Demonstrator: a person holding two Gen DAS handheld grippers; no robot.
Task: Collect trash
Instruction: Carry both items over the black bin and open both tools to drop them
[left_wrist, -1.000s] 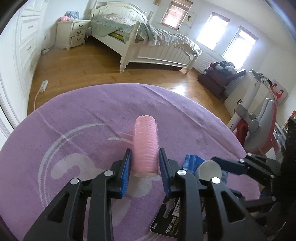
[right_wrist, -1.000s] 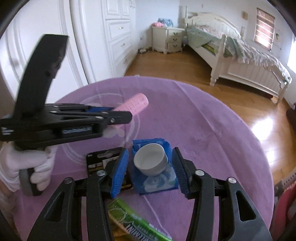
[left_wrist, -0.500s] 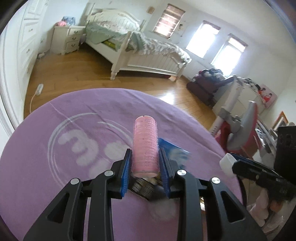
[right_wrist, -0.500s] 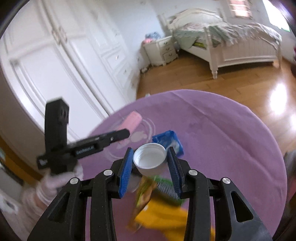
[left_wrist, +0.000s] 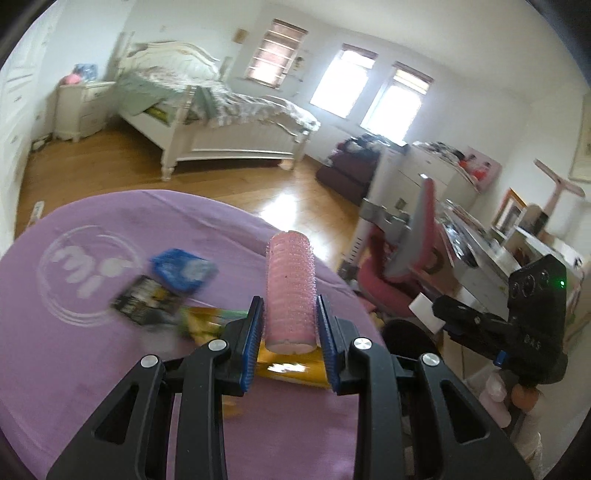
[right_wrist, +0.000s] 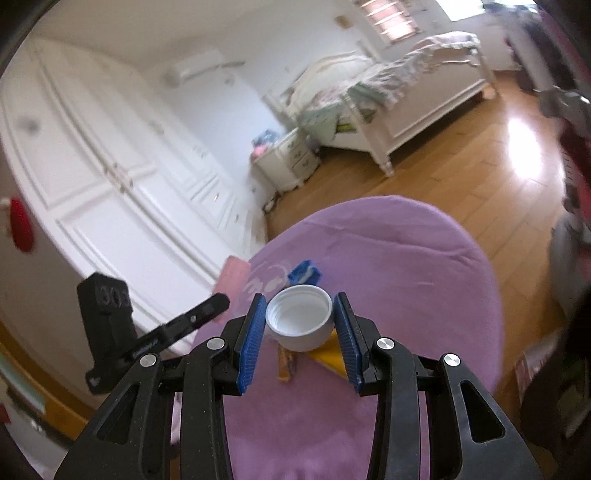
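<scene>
My left gripper (left_wrist: 290, 317) is shut on a pink hair roller (left_wrist: 290, 288), held up above the round purple rug (left_wrist: 92, 354). My right gripper (right_wrist: 301, 317) is shut on a white bottle cap (right_wrist: 299, 317), its hollow side facing the camera. The right gripper also shows at the right of the left wrist view (left_wrist: 439, 312), holding the white cap (left_wrist: 424, 312) beyond the rug's edge. Left on the rug lie a blue wrapper (left_wrist: 183, 269), a black card package (left_wrist: 144, 299) and a yellow-green snack packet (left_wrist: 291, 367). In the right wrist view the left gripper (right_wrist: 218, 301) carries the roller (right_wrist: 232, 275).
A white bed (left_wrist: 229, 129) and nightstand (left_wrist: 81, 107) stand on the wooden floor beyond the rug. A pink and grey chair (left_wrist: 402, 258) and a cluttered desk (left_wrist: 491, 254) are at the right. White wardrobe doors (right_wrist: 110, 199) line the wall left of the rug.
Both grippers have lifted away from the rug, each keeping its object. The right gripper swung out to the right past the rug's edge and rolled. The view swept rightward towards the desk.
</scene>
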